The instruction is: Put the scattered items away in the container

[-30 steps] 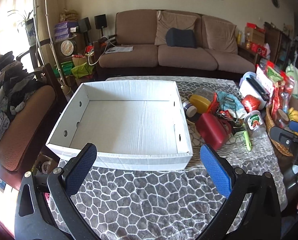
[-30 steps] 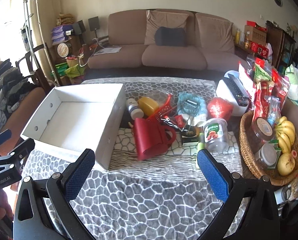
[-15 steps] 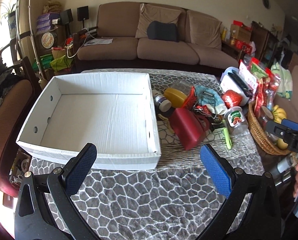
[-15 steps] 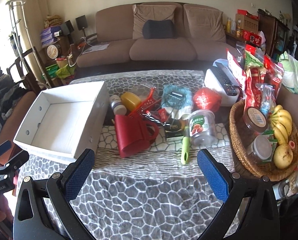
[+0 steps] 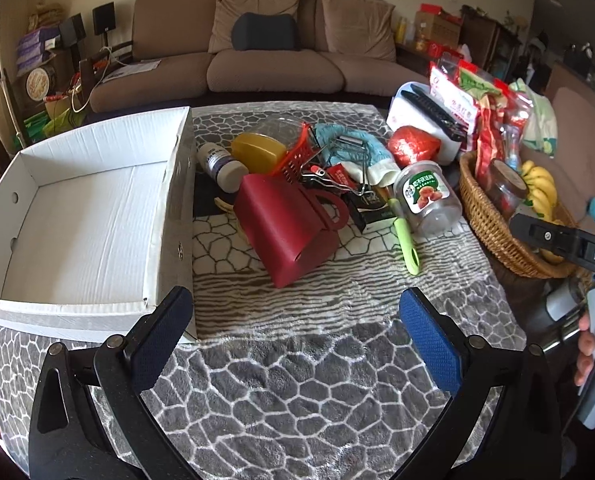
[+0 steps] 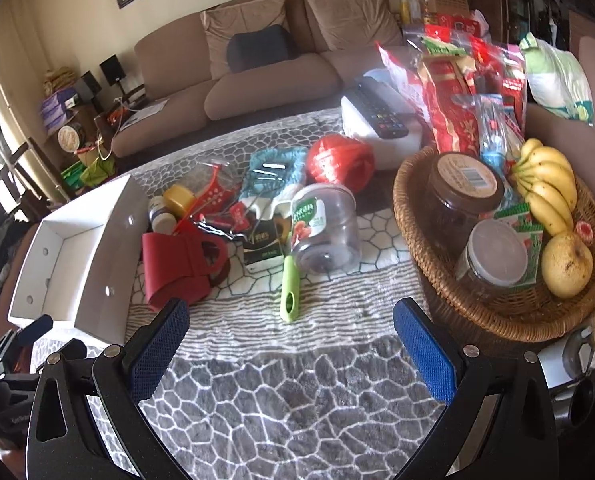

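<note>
While a white cardboard box (image 5: pixel 81 216) is sitting open-topped on the left part of the patterned grey tablecloth (image 5: pixel 297 380), a heap of household items is lying just to its right. A red handbag (image 5: pixel 289 232) is resting on its side nearest the box wall, with a white-capped pill bottle (image 5: pixel 221 164) and a yellow container (image 5: pixel 259 152) lying behind it. A clear plastic jar with a green label (image 5: pixel 427 196) is lying tipped over beside a green-handled tool (image 5: pixel 407 240), and a ball of red string (image 5: pixel 413 146) is sitting farther back next to a blue knitted cloth (image 5: pixel 353 148). A small red shopping-basket toy (image 5: pixel 297 156) is poking up from the middle of the pile.

Both grippers are hovering above the cloth, apart from every item. The left gripper (image 5: pixel 297 336) is holding its blue-padded jaws wide apart, facing the handbag. The right gripper (image 6: pixel 289 344) is likewise showing its jaws spread wide, looking toward the green-handled tool and the jar.

Off to the right, a wicker basket (image 6: pixel 469 312) is holding bananas (image 6: pixel 545 184), a pear (image 6: pixel 567 264) and two lidded jars, with snack bags (image 6: pixel 457 92) standing behind it. A brown sofa (image 5: pixel 265 52) is lining the far wall.
</note>
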### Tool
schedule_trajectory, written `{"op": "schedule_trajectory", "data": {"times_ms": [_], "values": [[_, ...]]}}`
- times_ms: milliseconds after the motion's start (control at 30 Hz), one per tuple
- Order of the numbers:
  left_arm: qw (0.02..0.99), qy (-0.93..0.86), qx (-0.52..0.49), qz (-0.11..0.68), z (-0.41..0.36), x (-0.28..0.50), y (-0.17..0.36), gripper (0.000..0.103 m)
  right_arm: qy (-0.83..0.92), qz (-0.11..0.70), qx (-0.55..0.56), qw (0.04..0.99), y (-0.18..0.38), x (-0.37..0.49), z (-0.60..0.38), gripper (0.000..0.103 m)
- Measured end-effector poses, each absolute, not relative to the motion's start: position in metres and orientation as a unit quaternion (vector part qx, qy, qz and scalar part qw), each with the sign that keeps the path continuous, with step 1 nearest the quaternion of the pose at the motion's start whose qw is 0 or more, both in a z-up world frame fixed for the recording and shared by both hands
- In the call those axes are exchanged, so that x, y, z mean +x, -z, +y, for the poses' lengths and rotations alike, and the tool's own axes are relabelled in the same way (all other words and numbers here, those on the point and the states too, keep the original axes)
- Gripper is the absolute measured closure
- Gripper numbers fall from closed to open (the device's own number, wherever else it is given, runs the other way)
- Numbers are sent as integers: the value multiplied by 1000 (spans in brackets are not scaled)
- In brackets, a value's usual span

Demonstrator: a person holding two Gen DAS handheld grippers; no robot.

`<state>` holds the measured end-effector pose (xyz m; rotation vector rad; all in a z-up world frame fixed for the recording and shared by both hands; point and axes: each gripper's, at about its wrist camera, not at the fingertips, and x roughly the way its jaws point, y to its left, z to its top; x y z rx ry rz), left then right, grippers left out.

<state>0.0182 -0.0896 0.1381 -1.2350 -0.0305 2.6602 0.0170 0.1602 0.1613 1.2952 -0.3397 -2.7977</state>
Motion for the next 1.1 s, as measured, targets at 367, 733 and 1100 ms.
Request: {"op": "schedule_trajectory", "data": {"times_ms": [367,733,1100], "values": [[66,-900,-431,2,-60,-43,-95,0,884,-128,446,54,-92,-25,150,11],[42,-889,-456,25,-30,-91,-44,0,871,-171,457,47,-64,-37,167,11],[2,-879,-476,29,-29,-116,-1,0,875,-139,462,32,-62,-41,169,10]]}}
